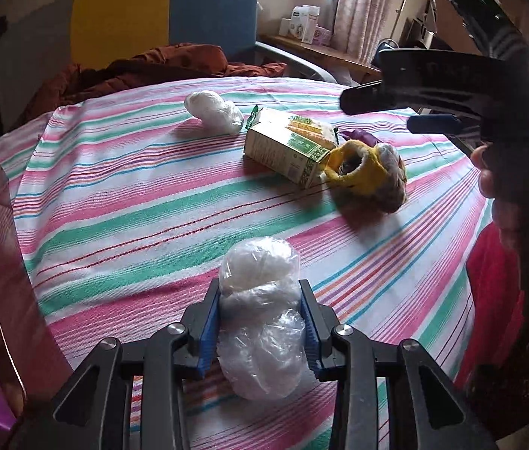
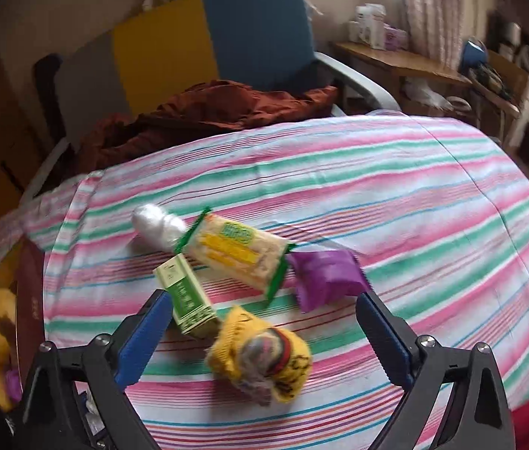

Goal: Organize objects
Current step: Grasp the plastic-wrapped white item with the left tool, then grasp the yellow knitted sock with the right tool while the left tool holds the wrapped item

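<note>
My left gripper clamps a clear plastic bag bundle over the striped tablecloth. My right gripper is spread wide, empty, above a yellow knit item. Beyond: green carton, cracker pack, purple packet, farther white bag bundle.

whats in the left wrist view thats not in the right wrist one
Only the left wrist view shows the left tongs shut on a clear plastic bundle.

Only the right wrist view shows the open right tongs above the yellow knit item, and the whole purple packet.

Both show the striped cloth, green box, biscuit pack and far white bundle.
</note>
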